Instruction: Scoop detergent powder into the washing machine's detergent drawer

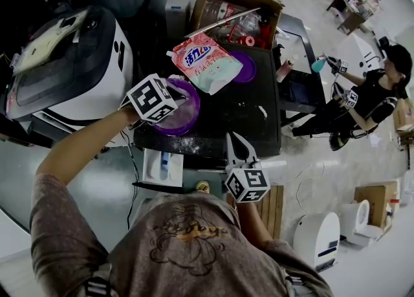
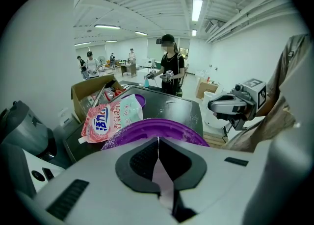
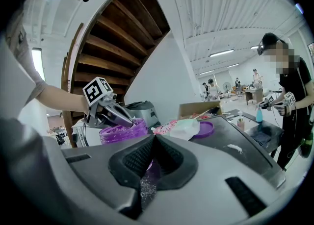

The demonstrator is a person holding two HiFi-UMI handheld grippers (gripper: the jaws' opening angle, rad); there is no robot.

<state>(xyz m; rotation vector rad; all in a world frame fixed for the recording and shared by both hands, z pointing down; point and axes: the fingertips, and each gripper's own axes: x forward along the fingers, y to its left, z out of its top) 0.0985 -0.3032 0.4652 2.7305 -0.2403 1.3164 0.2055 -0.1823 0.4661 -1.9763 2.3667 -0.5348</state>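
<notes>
A purple tub of powder stands at the black table's front left. My left gripper is shut on its near rim; the tub fills the left gripper view just past the jaws. The pink detergent bag lies behind it. My right gripper hovers over the table's front edge, shut on a thin purple scoop of which only a powder-dusted sliver shows between the pads. The white detergent drawer sticks out below the table's front left. In the right gripper view the left gripper bites the tub.
The white washing machine stands to the left. A purple lid and an open cardboard box sit at the table's back. Spilled powder dots the tabletop. Another person works to the right.
</notes>
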